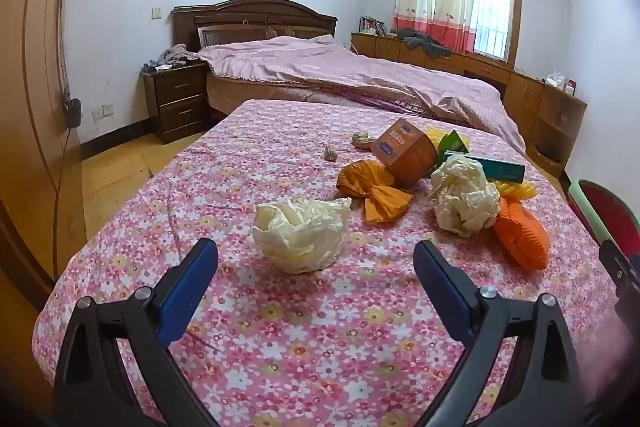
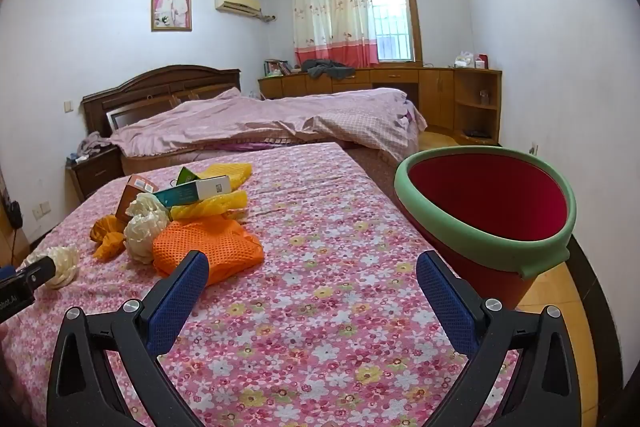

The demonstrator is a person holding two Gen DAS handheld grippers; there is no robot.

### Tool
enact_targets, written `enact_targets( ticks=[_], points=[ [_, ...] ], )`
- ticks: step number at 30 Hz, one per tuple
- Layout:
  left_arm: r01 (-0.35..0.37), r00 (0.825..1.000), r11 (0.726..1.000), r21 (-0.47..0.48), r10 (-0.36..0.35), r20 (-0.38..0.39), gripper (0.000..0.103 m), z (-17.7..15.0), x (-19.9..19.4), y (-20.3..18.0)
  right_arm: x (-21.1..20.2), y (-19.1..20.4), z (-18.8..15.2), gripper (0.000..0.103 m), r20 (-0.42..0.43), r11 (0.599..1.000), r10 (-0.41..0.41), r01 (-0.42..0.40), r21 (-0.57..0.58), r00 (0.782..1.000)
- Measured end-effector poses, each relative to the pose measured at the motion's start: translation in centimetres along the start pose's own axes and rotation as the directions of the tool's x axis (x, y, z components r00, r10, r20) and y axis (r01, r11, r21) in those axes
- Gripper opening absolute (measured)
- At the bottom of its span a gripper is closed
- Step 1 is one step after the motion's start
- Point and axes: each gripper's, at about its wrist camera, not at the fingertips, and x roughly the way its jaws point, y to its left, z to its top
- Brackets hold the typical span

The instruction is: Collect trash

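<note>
**Lining up left tongs on the nearest paper wad**

Sizing up the crumpled cream-white paper wad [image 1: 301, 235]: it sits on the pink floral bedspread [image 1: 320, 327], just ahead of the left tongs [image 1: 316, 259] and roughly centred between the two blue pads, not touching either. Left tongs are spread wide, nothing held. Right tongs [image 2: 312, 269] are also spread wide and empty, over bare bedspread.

Handling, my read: the wad looks very light, soft and springy. It should crush under the pads rather than slip, and it isn't fragile. Best hold is across its widest middle, pads low near the bedspread so the loose upper folds don't peel off. Watch for snagging the fabric underneath.

Outward from there:
- Ahead and right of the left tongs: a twisted orange paper piece [image 1: 374, 195], a second crumpled cream paper ball [image 1: 466, 201] and an orange mesh sponge-like pad [image 1: 520, 233].
- Behind those: a brown cardboard box [image 1: 408, 155], a teal-and-white carton [image 1: 496, 165] and yellow mesh pieces [image 2: 230, 173].
- From the right tongs, that pile lies ahead-left, with the orange pad just beyond the left finger tip.
- The red bucket with a green rim [image 2: 480, 239] stands off the bed edge, ahead-right of the right tongs. Likely the drop target; interior looks empty from this angle.
</note>
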Motion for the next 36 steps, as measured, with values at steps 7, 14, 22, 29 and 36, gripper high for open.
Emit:
enact_targets(
  ticks=[7,14,22,29,36],
  points=[
    [-0.001,1.0,1.0,0.002,0.001,-0.012,0.098,0.02,0.01,0.0,0.02,0.01,0.02,0.103,-0.002,1.0,0.0,0.0,0.0,1.0],
    [-0.006,1.0,1.0,0.008,0.006,-0.011,0.098,-0.07,-0.15,-0.33,-0.01,-0.01,0.02,0.103,-0.001,1.0,0.0,0.0,0.0,1.0],
    [-0.005,1.0,1.0,0.004,0.005,-0.014,0.098,-0.06,0.22,-0.04,-0.02,-0.05,0.02,0.103,-0.001,1.0,0.0,0.0,0.002,1.0],
    [-0.005,1.0,1.0,0.004,0.005,-0.015,0.098,-0.06,0.25,-0.05,-0.01,-0.06,0.02,0.103,-0.001,1.0,0.0,0.0,0.002,1.0],
    [-0.005,1.0,1.0,0.004,0.005,-0.015,0.097,-0.05,0.26,-0.05,-0.01,-0.06,0.03,0.103,-0.002,1.0,0.0,0.0,0.002,1.0]
  ],
)
